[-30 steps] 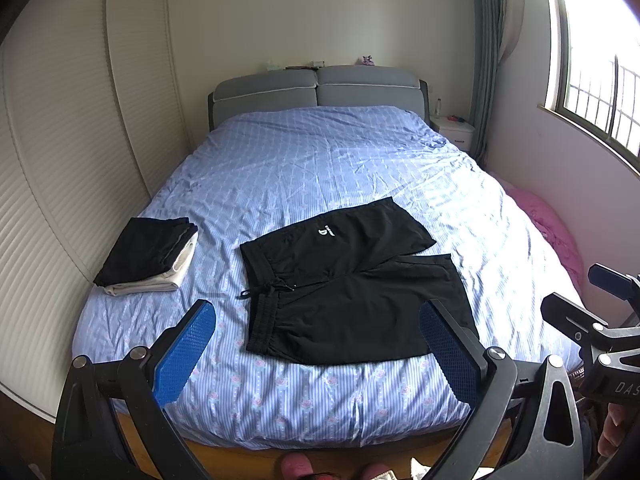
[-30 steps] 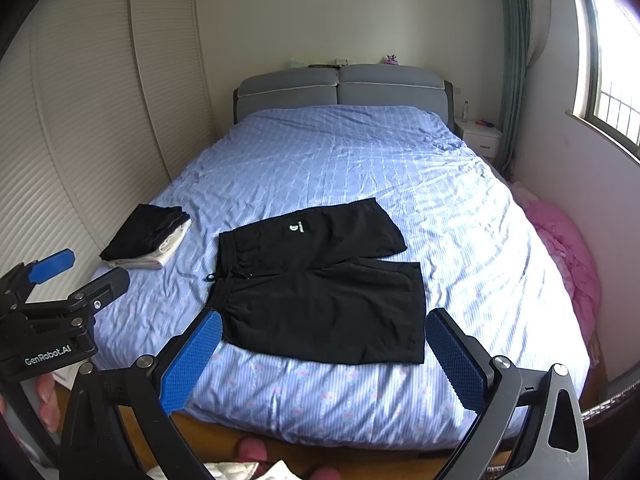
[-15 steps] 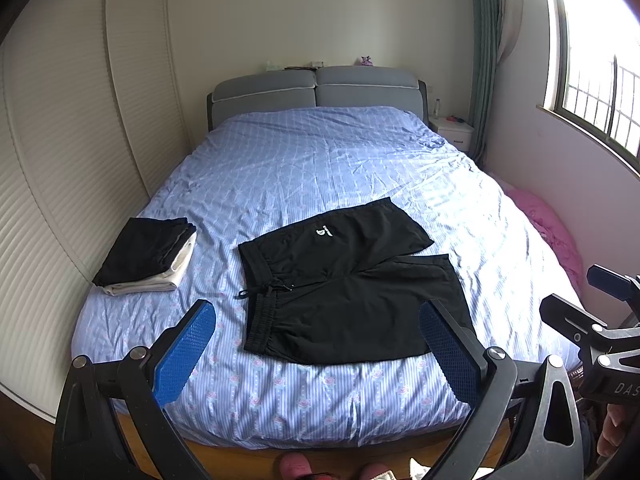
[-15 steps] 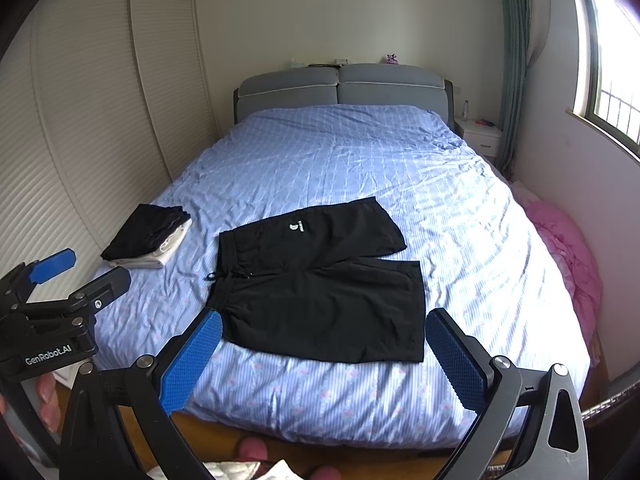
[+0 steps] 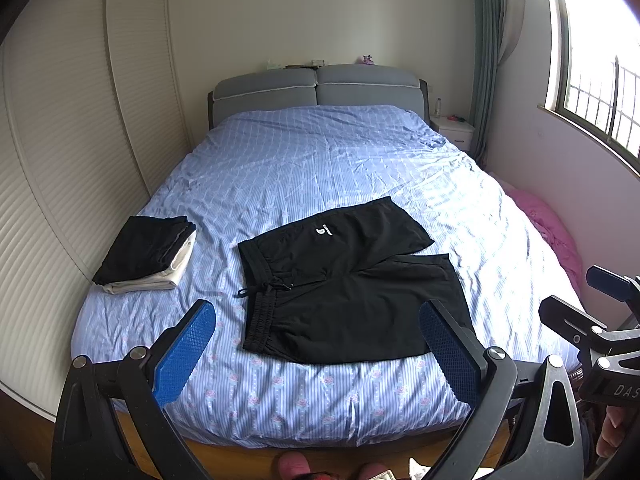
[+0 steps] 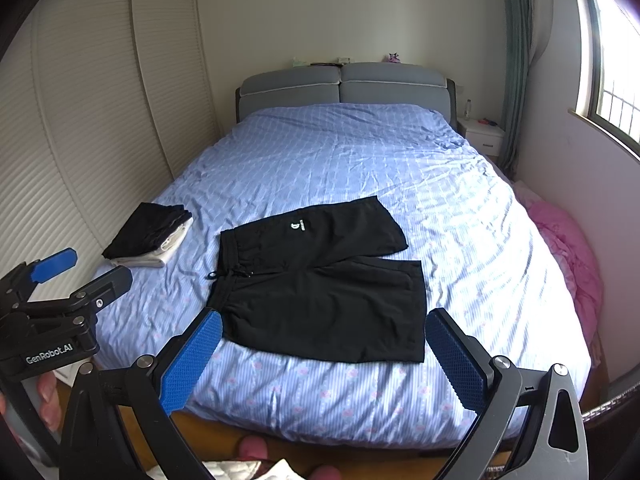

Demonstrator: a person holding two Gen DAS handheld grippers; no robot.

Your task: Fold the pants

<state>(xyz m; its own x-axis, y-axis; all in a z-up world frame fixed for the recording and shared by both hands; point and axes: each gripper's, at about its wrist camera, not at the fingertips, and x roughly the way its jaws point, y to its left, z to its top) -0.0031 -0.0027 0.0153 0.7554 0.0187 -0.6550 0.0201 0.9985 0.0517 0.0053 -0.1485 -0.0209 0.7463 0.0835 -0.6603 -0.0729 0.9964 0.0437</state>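
The left tongs [image 5: 316,354] and the right tongs [image 6: 320,360] both hang near the foot of the bed [image 5: 320,168], each with its blue pads [image 5: 186,354] wide apart and holding nothing. Just beyond them the black pants [image 5: 344,284] lie flat on the blue striped sheet close to the foot edge, with the waistband and drawstring to the left and the two legs spread to the right. Farther left a stack of folded clothes [image 5: 146,250] rests on the sheet, and at the far end stands the grey headboard [image 5: 316,88].
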